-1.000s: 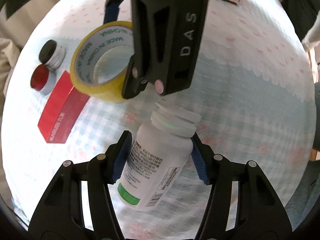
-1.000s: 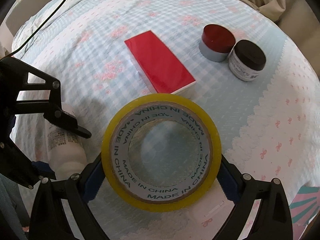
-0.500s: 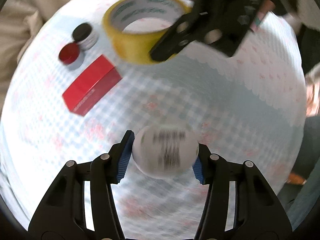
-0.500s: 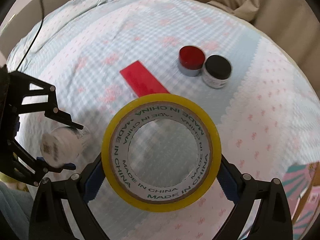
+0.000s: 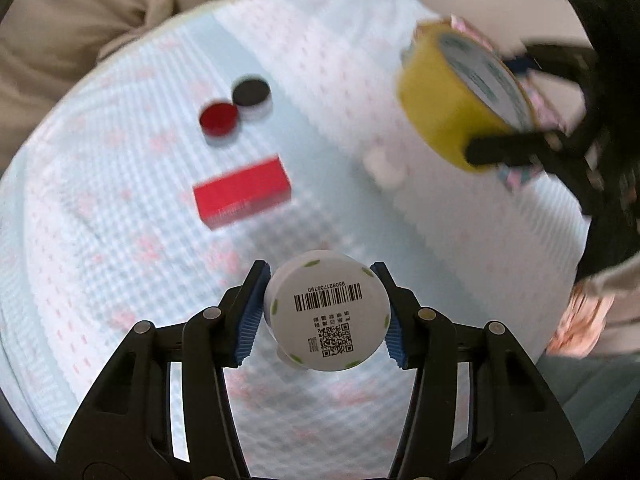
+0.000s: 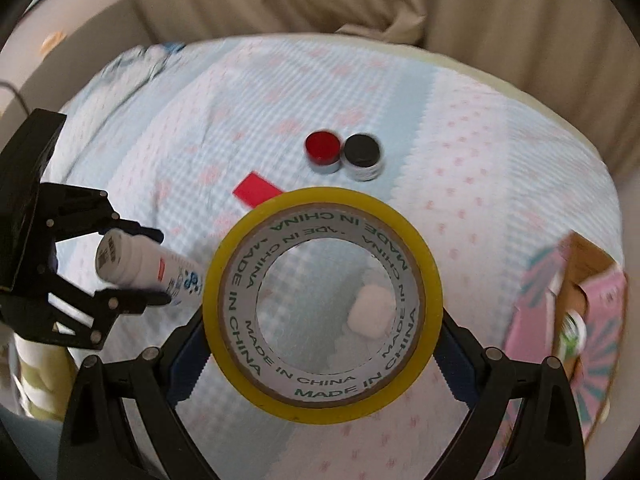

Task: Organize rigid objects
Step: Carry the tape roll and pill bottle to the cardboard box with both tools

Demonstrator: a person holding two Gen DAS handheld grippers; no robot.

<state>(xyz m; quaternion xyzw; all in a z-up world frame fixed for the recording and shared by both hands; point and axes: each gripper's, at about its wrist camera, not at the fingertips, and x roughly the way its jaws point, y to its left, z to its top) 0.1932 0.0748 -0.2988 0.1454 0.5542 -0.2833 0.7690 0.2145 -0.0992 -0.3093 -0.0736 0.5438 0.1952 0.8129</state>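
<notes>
My left gripper (image 5: 322, 316) is shut on a white pill bottle (image 5: 327, 316), held above the cloth with its barcoded base toward the camera; it also shows in the right wrist view (image 6: 136, 266). My right gripper (image 6: 322, 320) is shut on a yellow tape roll (image 6: 322, 294), lifted above the table; the roll shows at the upper right of the left wrist view (image 5: 456, 108). A red box (image 5: 242, 190), a red-lidded jar (image 5: 218, 120) and a black-lidded jar (image 5: 251, 94) sit on the cloth.
A blue checked cloth (image 6: 500, 168) covers the round table. A small white case (image 6: 370, 310) lies on it, seen through the roll. A pink open box (image 6: 580, 312) stands at the right edge. Beige curtains hang behind.
Both grippers have risen well above the table with their objects. The bottle has turned base-first to the camera. The right gripper with the tape has moved away to the right.
</notes>
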